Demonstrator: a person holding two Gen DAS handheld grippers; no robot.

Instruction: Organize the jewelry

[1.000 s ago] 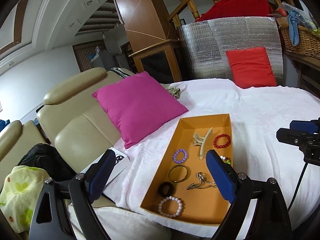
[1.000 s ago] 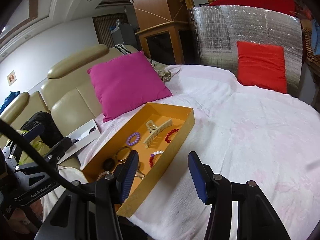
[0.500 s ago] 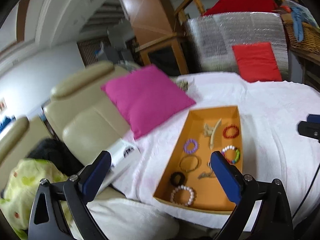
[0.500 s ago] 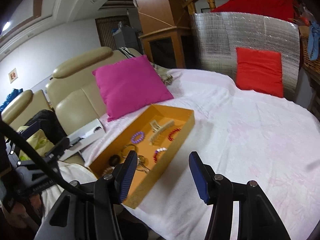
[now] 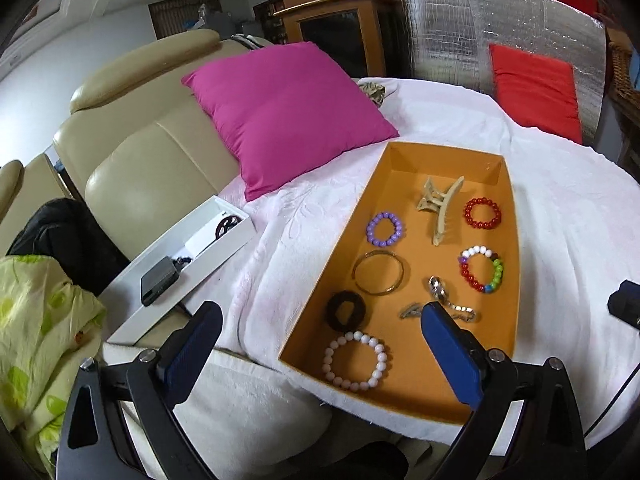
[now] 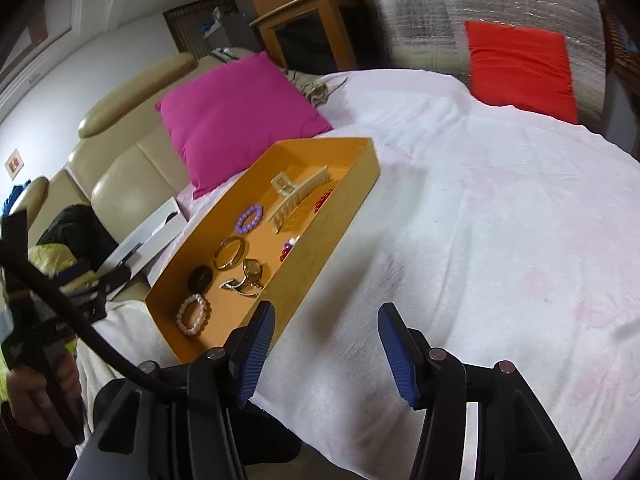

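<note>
A shallow orange cardboard tray (image 5: 360, 216) of jewelry lies on a white textured cloth covering the table (image 5: 568, 216), just in front of a magenta square cushion (image 5: 288, 112). Its long axis runs from the near table edge toward the cushion's side, and a beige plastic claw hair clip (image 5: 440, 208) near the far end lies roughly along it, teeth end nearer. The left gripper (image 5: 320, 344) hovers over the near end, jaws spread wide and empty. The right gripper (image 6: 326, 344) hangs just beside the tray's right wall, jaws about half apart and holding nothing. The risks look modest: a white bead bracelet (image 5: 356, 362) could roll from a loose pinch, the light tray may skid on the cloth if nudged, and the silver link wristwatch (image 5: 440, 300) sits partly hidden behind the left jaw.
</note>
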